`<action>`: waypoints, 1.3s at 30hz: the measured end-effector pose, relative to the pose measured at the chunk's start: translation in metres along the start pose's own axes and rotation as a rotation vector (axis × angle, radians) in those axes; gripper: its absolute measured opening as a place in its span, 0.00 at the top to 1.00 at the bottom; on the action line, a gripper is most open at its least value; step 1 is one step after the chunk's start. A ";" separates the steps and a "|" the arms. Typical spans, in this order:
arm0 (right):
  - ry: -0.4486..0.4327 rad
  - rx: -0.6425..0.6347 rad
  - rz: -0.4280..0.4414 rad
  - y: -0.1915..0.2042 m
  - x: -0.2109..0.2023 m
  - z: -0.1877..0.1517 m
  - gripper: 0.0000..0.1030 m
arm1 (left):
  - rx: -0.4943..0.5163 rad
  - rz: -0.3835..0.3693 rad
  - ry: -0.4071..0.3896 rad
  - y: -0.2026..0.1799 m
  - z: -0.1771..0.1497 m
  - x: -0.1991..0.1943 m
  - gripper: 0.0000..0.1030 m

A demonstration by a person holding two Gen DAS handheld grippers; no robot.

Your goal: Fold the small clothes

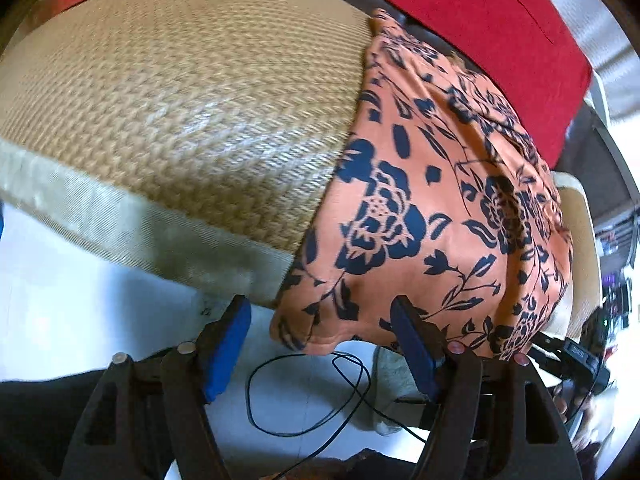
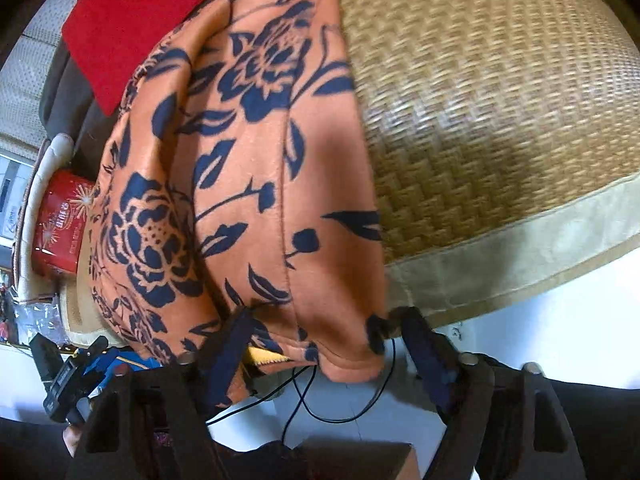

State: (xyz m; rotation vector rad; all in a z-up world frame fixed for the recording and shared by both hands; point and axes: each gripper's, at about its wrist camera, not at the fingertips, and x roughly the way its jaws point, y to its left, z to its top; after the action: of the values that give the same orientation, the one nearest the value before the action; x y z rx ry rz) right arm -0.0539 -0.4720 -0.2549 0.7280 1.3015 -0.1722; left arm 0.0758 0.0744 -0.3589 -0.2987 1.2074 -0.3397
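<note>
Woven straw matting with a pale cloth border fills the upper left of the left wrist view and the right side of the right wrist view, over a white floor. An orange garment with dark blue flowers is draped over the mat's near edge, at right-centre in the left view and centre-left in the right view, its hem hanging past the border. A red cloth is seen behind it, a red tin at the left edge of the right view, a thin black cable on the floor below. Left gripper is seen with jaws apart, the hem's corner between the blue pads, no pinch visible. Right gripper is likewise parted around the hem; contact cannot be told because of blur.
</note>
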 end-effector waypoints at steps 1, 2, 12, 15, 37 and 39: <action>0.014 -0.013 -0.009 0.003 0.006 0.001 0.68 | 0.006 -0.012 0.003 -0.001 0.001 0.003 0.56; 0.015 -0.019 -0.008 0.006 0.013 0.003 0.69 | 0.014 -0.021 0.014 -0.002 0.000 0.008 0.65; -0.123 -0.021 0.007 -0.003 -0.038 -0.006 0.90 | -0.011 -0.050 0.036 0.002 -0.011 0.021 0.73; -0.082 0.025 0.070 -0.016 -0.032 -0.002 0.86 | -0.028 -0.033 0.037 0.002 -0.012 0.025 0.29; -0.217 -0.045 0.156 0.018 -0.047 0.015 0.91 | 0.098 -0.342 -0.004 -0.042 -0.002 -0.017 0.95; -0.262 -0.039 0.225 0.021 -0.070 0.027 0.91 | 0.126 -0.391 -0.043 -0.055 0.012 -0.042 0.95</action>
State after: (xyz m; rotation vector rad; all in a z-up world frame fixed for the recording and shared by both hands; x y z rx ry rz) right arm -0.0416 -0.4914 -0.1801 0.7846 0.9648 -0.0573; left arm 0.0691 0.0418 -0.2972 -0.4315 1.0772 -0.7420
